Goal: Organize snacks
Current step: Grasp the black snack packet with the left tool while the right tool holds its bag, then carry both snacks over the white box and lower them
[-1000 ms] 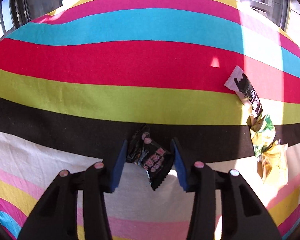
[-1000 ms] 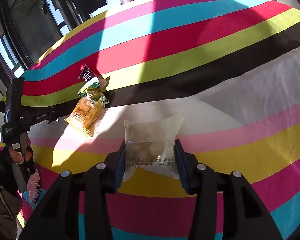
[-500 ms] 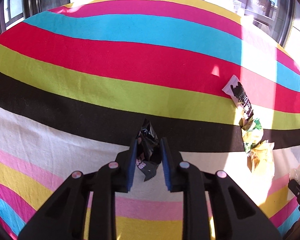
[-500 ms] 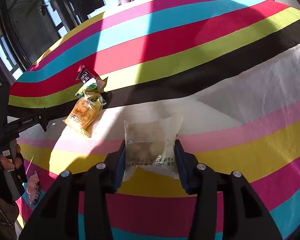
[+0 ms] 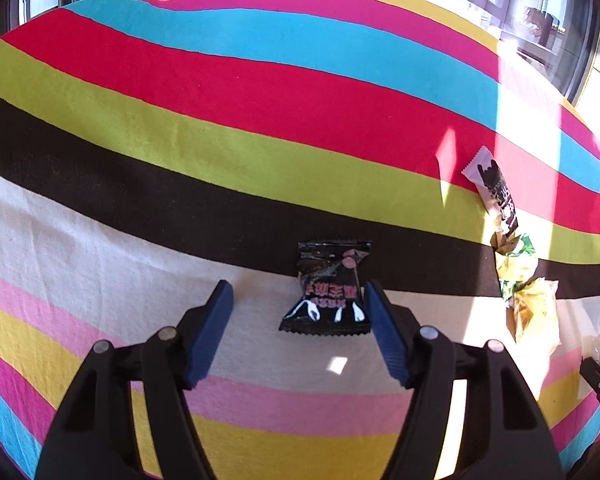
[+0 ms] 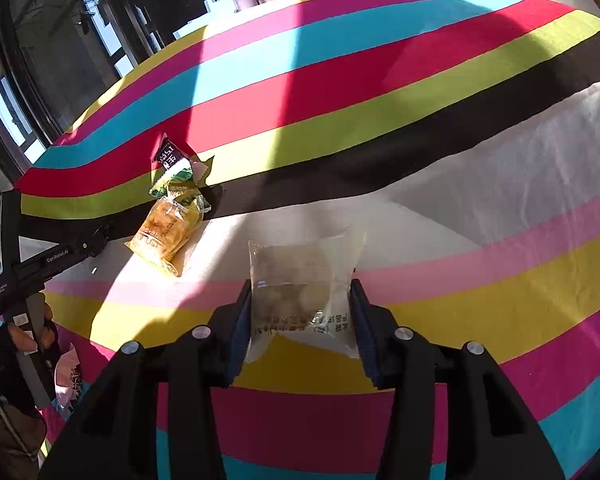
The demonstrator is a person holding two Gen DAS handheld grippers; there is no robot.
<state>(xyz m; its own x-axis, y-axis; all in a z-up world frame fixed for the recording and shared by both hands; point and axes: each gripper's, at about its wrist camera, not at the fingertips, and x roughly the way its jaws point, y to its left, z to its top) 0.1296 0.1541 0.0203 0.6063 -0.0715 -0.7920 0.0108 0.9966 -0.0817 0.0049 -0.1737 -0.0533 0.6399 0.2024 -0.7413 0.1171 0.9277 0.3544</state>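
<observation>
Opening, your left gripper (image 5: 298, 332) left its jaws around the black packet (image 5: 329, 288) on the striped tabletop (image 5: 260, 128), its right edge touching one pad (possible drag). Your right gripper (image 6: 300, 328) clamped the clear pouch (image 6: 302, 284) only by its edges, which could slip.

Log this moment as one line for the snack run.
left gripper: jaws opening, black snack packet lying flat between them | right gripper: shut on clear snack packet | surface: striped cloth

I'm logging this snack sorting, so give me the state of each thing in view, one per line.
Left gripper: jaws opening, gripping nothing.
Black snack packet: flat on the cloth between the open jaws.
Right gripper: shut on the clear packet.
Snack pile: lying on the striped cloth.
</observation>
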